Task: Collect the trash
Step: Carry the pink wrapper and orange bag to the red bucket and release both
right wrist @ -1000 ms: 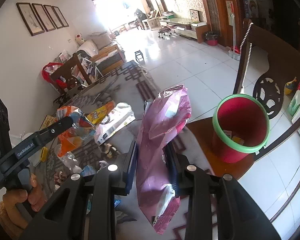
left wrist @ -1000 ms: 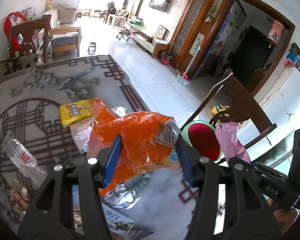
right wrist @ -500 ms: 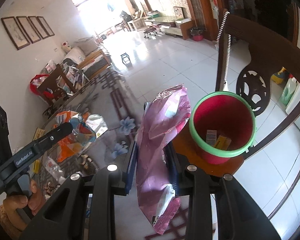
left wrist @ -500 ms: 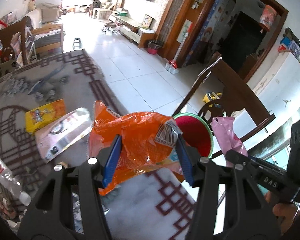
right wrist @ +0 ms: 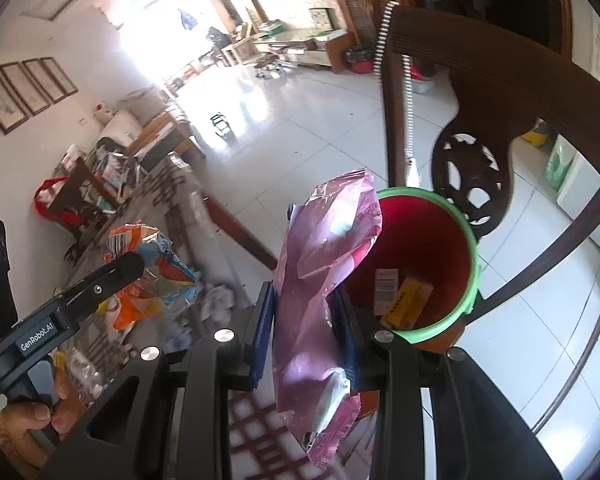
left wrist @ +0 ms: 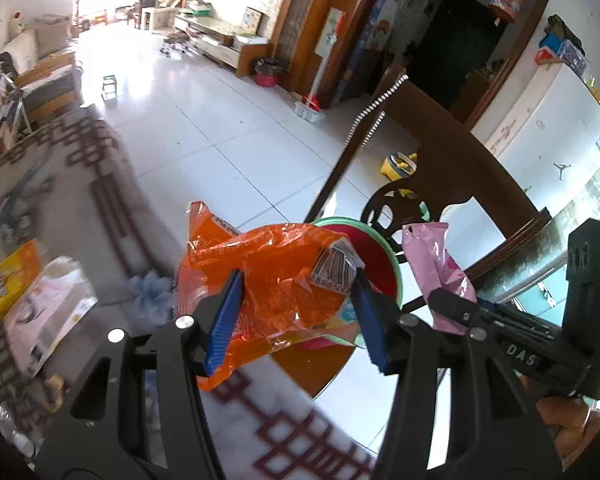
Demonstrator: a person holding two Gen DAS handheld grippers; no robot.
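My left gripper (left wrist: pixel 296 316) is shut on a crumpled orange wrapper (left wrist: pixel 268 280) and holds it over the near rim of the red bin with a green rim (left wrist: pixel 394 270). My right gripper (right wrist: pixel 304 332) is shut on a pink wrapper (right wrist: pixel 320 280), held upright just left of the same bin (right wrist: pixel 456 320), which stands on a wooden chair seat. The bin holds a few small boxes (right wrist: pixel 404 300). The pink wrapper (left wrist: pixel 432 264) also shows at the right in the left wrist view.
The patterned table (left wrist: pixel 60 200) carries a yellow packet (left wrist: pixel 12 276), a pale packet (left wrist: pixel 48 320) and other litter (right wrist: pixel 172 304). A dark wooden chair back (right wrist: pixel 500 92) rises behind the bin. White tiled floor (left wrist: pixel 204 120) lies beyond the table edge.
Both grippers have moved right, from over the table toward the bin, each keeping its wrapper. The bin now sits closer and larger in both views.
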